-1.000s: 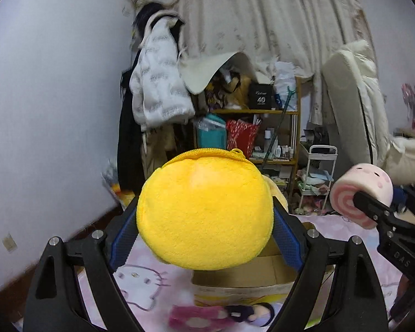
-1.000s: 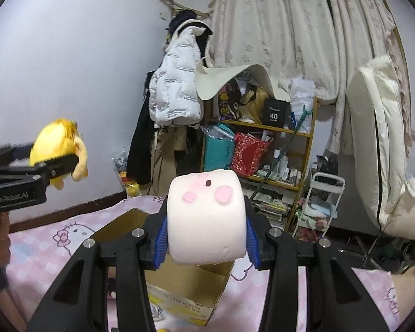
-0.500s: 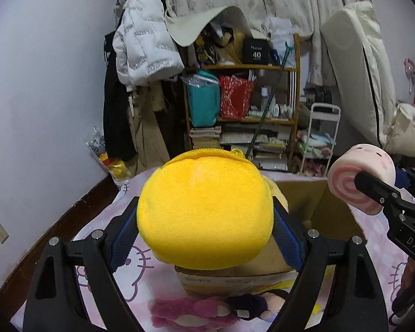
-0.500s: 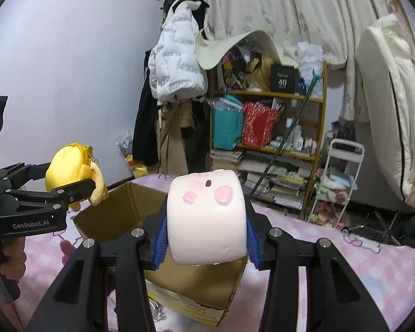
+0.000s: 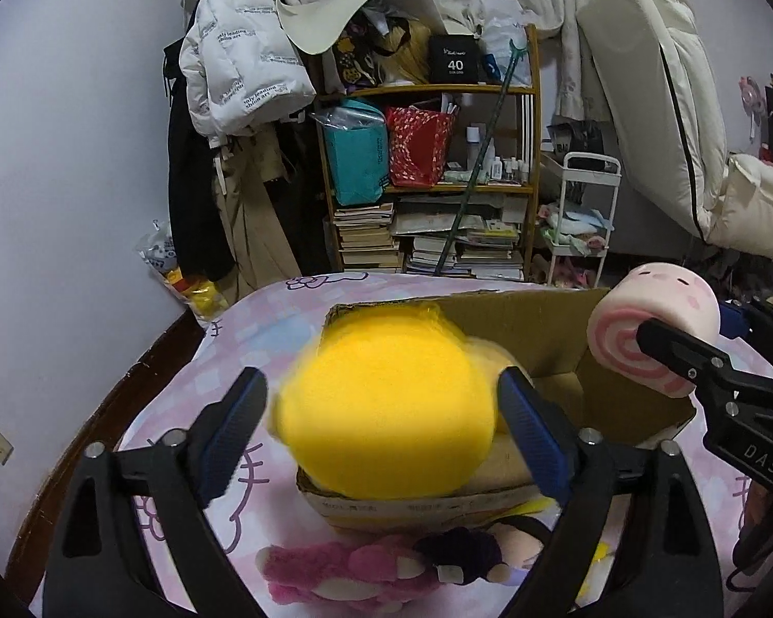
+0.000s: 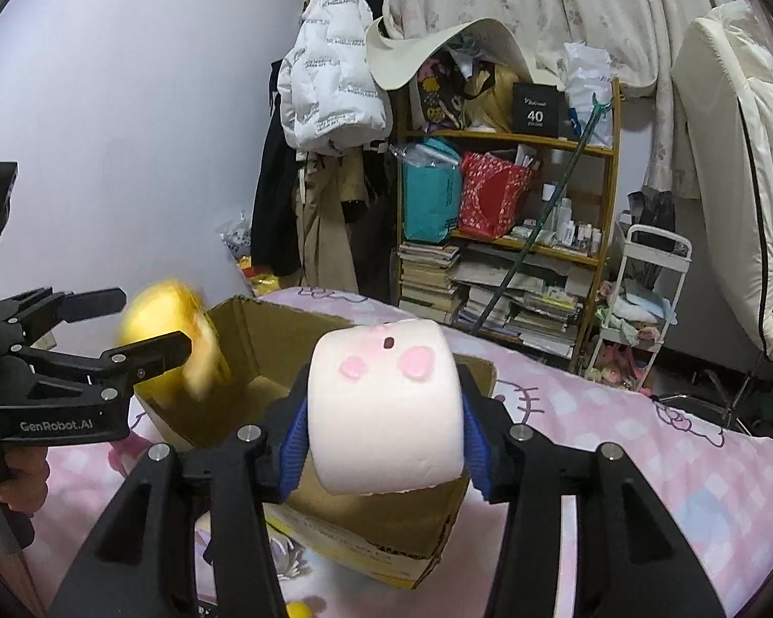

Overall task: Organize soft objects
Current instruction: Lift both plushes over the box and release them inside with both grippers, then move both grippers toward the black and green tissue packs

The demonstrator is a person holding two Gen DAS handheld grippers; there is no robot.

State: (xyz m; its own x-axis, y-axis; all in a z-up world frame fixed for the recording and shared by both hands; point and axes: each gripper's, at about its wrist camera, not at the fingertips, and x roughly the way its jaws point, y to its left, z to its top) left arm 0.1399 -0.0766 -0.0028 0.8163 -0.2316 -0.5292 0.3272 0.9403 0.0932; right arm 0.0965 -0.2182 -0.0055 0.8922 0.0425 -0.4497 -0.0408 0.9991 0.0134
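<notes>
Right wrist | left gripper (image 6: 144, 324) "GenRobot.AI" | black box (image 6: 535, 109) "40"

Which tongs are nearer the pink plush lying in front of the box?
Left. The left tongs hang over the cardboard box's near edge, just above the pink plush. The right tongs, holding the white roll plush, are off toward the box's right side.

Yellow plush (image 5: 386, 412); white roll plush (image 6: 386, 407), pink cheeks, pink swirl end; brown box (image 6: 263, 340); pink checked sheet (image 6: 618, 427).
</notes>
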